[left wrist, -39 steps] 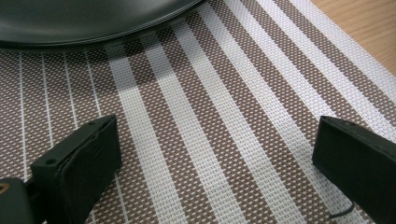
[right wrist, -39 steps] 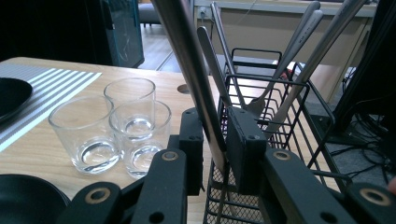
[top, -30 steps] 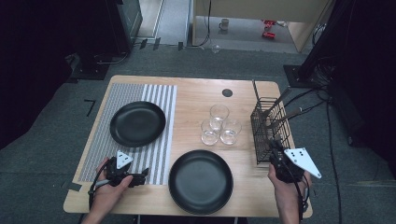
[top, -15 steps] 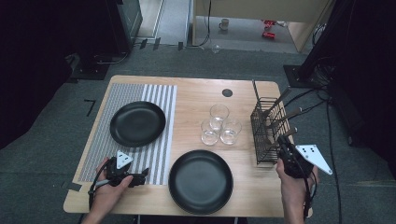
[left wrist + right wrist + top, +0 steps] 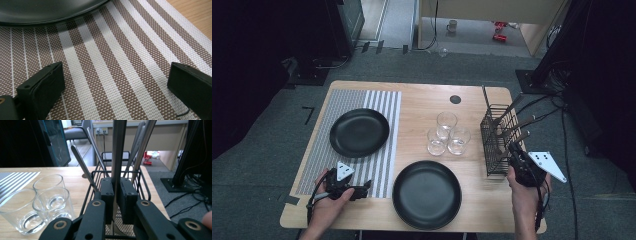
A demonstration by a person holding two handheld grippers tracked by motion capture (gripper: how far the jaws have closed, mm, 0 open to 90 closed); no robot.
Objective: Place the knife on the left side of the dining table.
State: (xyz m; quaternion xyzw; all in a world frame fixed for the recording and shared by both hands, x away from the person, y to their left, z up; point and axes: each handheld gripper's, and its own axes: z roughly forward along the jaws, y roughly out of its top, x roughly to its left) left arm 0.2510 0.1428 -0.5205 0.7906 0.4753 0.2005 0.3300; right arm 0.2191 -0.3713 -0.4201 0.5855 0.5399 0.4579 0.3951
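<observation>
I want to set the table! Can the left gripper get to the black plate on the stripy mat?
Probably yes. The left gripper is open and rests on the stripy mat, with the black plate just ahead of it. Only bare mat lies between them, so nothing blocks the way.

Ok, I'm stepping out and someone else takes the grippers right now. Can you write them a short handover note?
Right gripper: shut on a utensil handle that stands in the wire caddy at the table's right side; the utensil is not lifted out yet.
Left gripper: open, holding nothing, low over the striped placemat near the far plate.
Near plate sits on bare wood at the front edge; three glasses are clustered mid-table.
Done: utensil gripped. No cutlery lies by either plate.
Left, probably: draw the utensil out of the caddy and lay it at a plate.
</observation>
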